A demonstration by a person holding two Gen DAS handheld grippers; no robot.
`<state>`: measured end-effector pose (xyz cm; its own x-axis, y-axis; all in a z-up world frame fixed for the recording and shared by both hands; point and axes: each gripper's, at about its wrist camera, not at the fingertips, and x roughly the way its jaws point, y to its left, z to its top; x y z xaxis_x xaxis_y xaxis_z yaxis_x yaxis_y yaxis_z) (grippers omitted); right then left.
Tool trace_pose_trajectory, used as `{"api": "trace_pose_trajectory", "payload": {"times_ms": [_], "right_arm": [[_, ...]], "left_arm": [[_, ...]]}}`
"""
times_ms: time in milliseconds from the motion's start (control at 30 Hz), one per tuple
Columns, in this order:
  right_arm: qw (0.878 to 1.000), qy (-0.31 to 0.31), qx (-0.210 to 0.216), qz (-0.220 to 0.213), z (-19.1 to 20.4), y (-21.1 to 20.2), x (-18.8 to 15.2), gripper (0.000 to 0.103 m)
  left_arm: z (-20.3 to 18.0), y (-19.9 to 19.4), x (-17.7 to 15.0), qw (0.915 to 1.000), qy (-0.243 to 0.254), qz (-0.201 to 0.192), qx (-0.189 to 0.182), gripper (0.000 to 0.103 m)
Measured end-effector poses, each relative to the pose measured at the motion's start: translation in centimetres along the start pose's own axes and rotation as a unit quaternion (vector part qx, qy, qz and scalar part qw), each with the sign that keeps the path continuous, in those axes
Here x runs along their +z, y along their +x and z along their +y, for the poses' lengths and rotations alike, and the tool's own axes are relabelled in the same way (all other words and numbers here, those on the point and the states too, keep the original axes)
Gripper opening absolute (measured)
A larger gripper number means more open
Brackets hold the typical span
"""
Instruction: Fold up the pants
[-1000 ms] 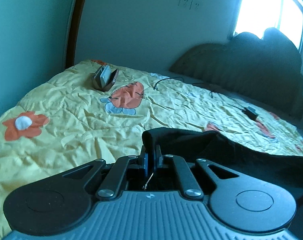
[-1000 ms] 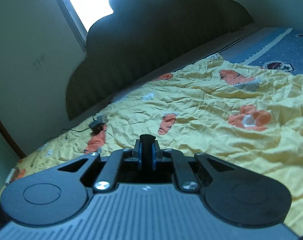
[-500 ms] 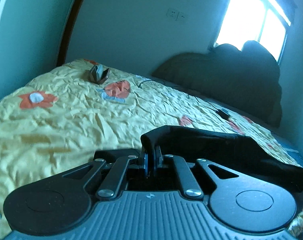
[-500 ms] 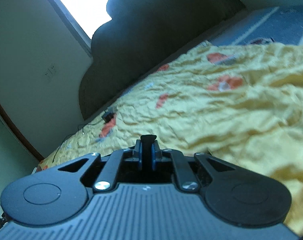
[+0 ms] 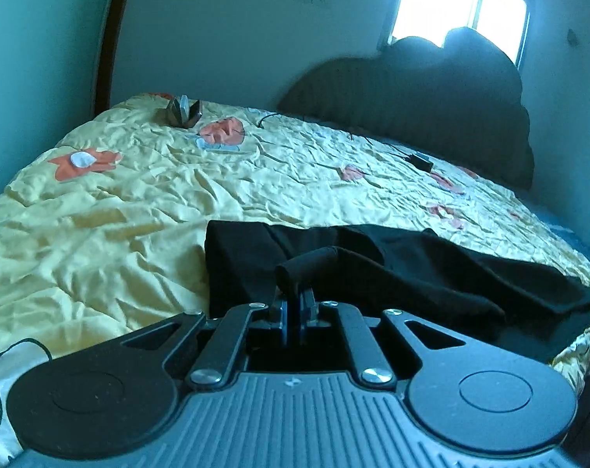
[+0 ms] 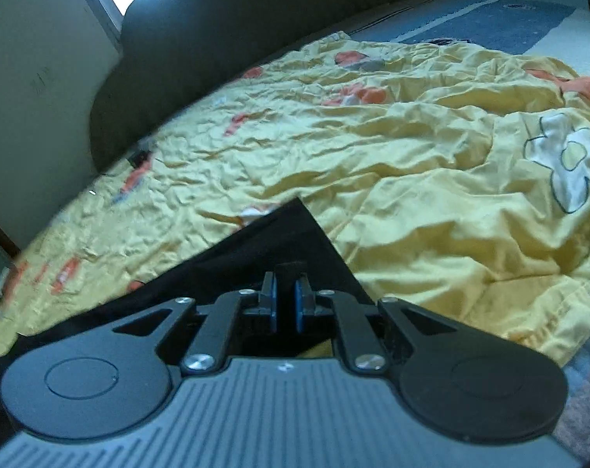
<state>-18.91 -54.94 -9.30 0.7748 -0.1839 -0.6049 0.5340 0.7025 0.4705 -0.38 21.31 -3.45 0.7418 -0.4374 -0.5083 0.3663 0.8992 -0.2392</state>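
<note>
On the yellow floral bedspread, black pants lie at the near edge, both claws pinching them.

Left claw is clamped on a rolled fold of fabric at 12 o'clock; right claw grips cloth by the pointed corner. Brown pouch sits at 11 o'clock, dark headboard at 1.
</note>
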Motion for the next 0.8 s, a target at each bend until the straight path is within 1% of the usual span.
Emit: {"api": "trace_pose_trajectory", "payload": {"times_ms": [100, 133, 167, 200, 233, 267, 333, 400, 433, 467, 533, 600, 633, 700, 733, 800], "right_arm": [[1.000, -0.005, -0.012, 0.012, 0.1, 0.2, -0.2, 0.010], [1.000, -0.001, -0.014, 0.022, 0.1, 0.2, -0.2, 0.016], [0.999, 0.007, -0.009, 0.036, -0.2, 0.2, -0.2, 0.018], [0.999, 0.012, -0.013, 0.041, -0.5, -0.1, -0.2, 0.021], [0.999, 0.014, -0.022, 0.038, -0.7, -0.6, -0.4, 0.034], [0.999, 0.013, -0.027, 0.034, -0.8, -1.3, -0.5, 0.039], [0.999, 0.019, -0.035, 0.017, -1.1, -2.6, -0.5, 0.039], [0.998, 0.022, -0.061, -0.014, -1.0, -3.9, -0.4, 0.039], [0.997, 0.015, -0.067, -0.028, -0.6, -4.4, -0.4, 0.040], [0.998, 0.002, -0.057, -0.035, 0.3, -4.7, -0.4, 0.040], [0.999, -0.037, -0.017, -0.034, 3.1, -4.9, -0.8, 0.039], [0.996, -0.077, 0.044, -0.020, 6.7, -4.6, -1.9, 0.040], [0.992, -0.100, 0.083, -0.002, 9.0, -4.0, -2.7, 0.040], [0.980, -0.152, 0.128, 0.016, 13.3, -3.3, -4.6, 0.040], [0.973, -0.178, 0.148, 0.022, 15.4, -3.1, -5.5, 0.040], [0.954, -0.220, 0.197, 0.057, 19.5, -2.2, -7.9, 0.039]], "left_arm": [[-0.2, -0.3, -0.1, 0.9999, 0.016, 0.007, 0.003, 0.006], [-0.2, -0.5, -0.2, 0.9998, 0.020, 0.008, 0.002, 0.006], [-0.1, -0.7, -0.3, 0.9997, 0.022, 0.010, 0.002, 0.007], [0.0, -0.7, -0.3, 0.9997, 0.022, 0.013, 0.003, 0.007], [0.1, -0.7, -0.4, 0.9997, 0.021, 0.015, 0.002, 0.007], [0.2, -0.7, -0.4, 0.9997, 0.019, 0.015, 0.000, 0.007], [0.3, -0.8, -0.3, 0.9998, 0.018, 0.010, 0.000, 0.007], [0.3, -1.1, -0.2, 0.9999, 0.012, 0.001, -0.003, 0.007], [0.2, -1.1, -0.2, 1.0000, 0.008, 0.001, -0.001, 0.007], [0.1, -1.1, -0.1, 0.9999, 0.009, 0.003, 0.003, 0.007], [-0.1, -1.4, 0.0, 0.9999, 0.013, 0.002, 0.002, 0.007], [-0.3, -1.6, 0.2, 0.9998, 0.019, -0.003, 0.004, 0.007], [-0.1, -1.7, 0.3, 0.9999, 0.016, -0.005, 0.002, 0.007], [0.1, -1.9, 0.5, 0.9998, 0.016, -0.008, 0.001, 0.007], [0.2, -2.0, 0.6, 0.9998, 0.016, -0.010, 0.003, 0.007], [0.4, -2.5, 0.7, 0.9997, 0.011, -0.021, -0.002, 0.007]]}}
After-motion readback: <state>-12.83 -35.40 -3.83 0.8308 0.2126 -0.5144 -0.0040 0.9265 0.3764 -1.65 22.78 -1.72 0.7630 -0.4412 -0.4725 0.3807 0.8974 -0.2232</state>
